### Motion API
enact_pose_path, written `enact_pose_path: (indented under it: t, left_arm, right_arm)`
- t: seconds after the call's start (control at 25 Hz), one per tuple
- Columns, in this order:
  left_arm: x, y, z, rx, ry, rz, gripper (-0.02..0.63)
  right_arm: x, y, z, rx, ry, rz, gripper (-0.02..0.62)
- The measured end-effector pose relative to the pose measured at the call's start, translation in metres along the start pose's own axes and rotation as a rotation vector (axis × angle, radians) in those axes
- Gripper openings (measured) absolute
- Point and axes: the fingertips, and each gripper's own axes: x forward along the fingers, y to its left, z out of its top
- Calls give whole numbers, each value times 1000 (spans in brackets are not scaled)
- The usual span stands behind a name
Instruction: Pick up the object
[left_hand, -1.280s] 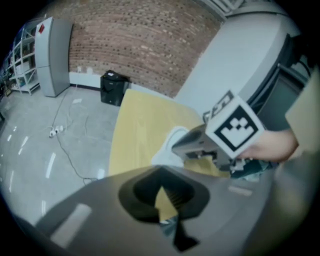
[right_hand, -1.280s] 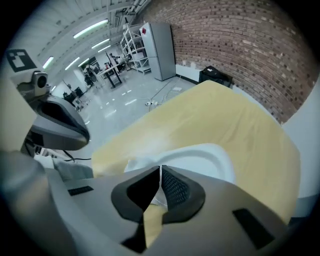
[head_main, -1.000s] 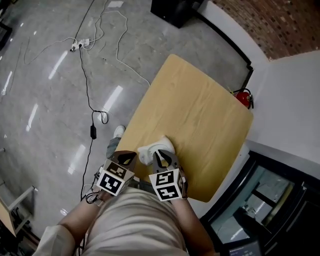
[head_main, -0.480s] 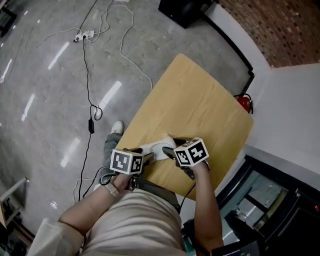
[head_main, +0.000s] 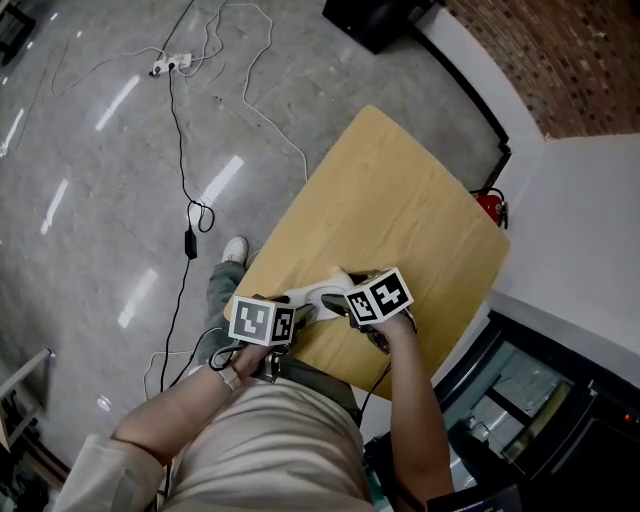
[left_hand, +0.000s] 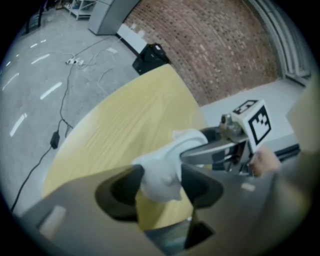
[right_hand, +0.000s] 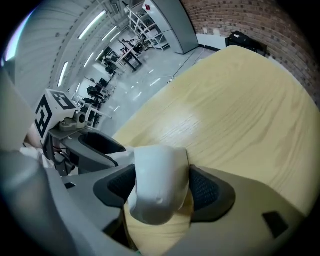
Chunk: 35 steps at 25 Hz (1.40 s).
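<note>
Now that both have come down to it, the left tongs (head_main: 298, 313) and right tongs (head_main: 338, 306) have just been opening wide, each around one end of the white rounded soft-looking object (right_hand: 159, 182), which is lying near the edge of the light wooden worktop (head_main: 400, 200), so squeezing and lifting is probably coming next

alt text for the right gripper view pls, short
A white moulded object on a pale wooden table, standing between the right claw's two jaws, which have just been opening and flank it closely. The left claw sits at the object's far end, on the left; a bright hall is behind.
</note>
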Motion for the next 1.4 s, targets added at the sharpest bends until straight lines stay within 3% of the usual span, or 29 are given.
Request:
enact_pose_path:
  t: [0.16, 0.32, 0.44, 0.52, 0.64, 0.76, 0.92, 1.04, 1.2, 1.4]
  left_arm:
    - [-3, -5, -10, -12, 76, -47, 267]
    - [-7, -2, -6, -135, 78, -87, 267]
    - [-6, -3, -21, -127, 139, -99, 267]
    - [1, -3, -30, -149, 135, -105, 267]
    - [11, 1, -25, -188, 90, -65, 273]
    - [17, 3, -23, -177, 129, -14, 282]
    - [20, 2, -25, -169, 205, -8, 282]
    - [21, 3, -23, -166, 207, 16, 284]
    - [17, 4, -24, -93, 133, -23, 282]
    - [-17, -12, -3, 216, 30, -8, 281]
  right_arm:
    - [1, 1, -2, -5, 6, 23, 319]
    - [1, -2, 1, 5, -15, 18, 325]
    - [0, -3, 0, 13, -42, 20, 325]
    - [0, -2, 0, 17, -51, 21, 325]
    - [-1, -1, 2, 16, -42, 23, 325]
    - [0, -3, 3, 12, -29, 28, 324]
    - [-1, -3, 1, 14, -45, 25, 324]
    - [-1, -4, 3, 5, -60, 24, 324]
    - [-2, -1, -6, 43, -157, 24, 324]
    - [-41, 19, 1, 64, -444, -107, 322]
